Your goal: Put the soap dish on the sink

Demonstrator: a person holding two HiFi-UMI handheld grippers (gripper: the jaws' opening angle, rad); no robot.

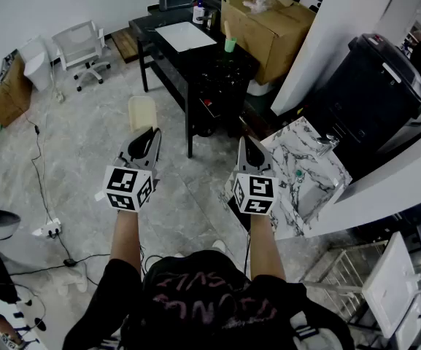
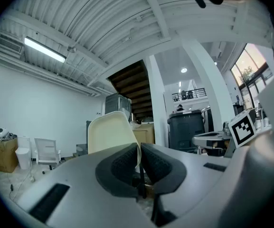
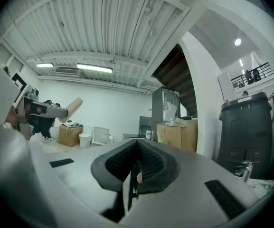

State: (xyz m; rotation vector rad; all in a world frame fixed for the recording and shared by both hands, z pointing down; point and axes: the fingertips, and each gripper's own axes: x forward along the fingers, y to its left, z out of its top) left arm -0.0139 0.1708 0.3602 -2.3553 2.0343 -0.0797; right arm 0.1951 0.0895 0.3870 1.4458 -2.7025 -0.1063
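Left gripper [image 1: 144, 138] above the grey floor [image 1: 86, 144], cream soap dish [image 1: 141, 113] sticking out from its fingers on the far side, right gripper [image 1: 249, 146] level beside it, over the left edge of the marble sink [image 1: 292, 149], black table [image 1: 195, 64] and cardboard box [image 1: 268, 24] farther off.

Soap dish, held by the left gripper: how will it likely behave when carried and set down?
The soap dish is probably stiff and light: it stands upright from one pinched edge in the left gripper without sagging. Its smooth surface may slip or pivot.
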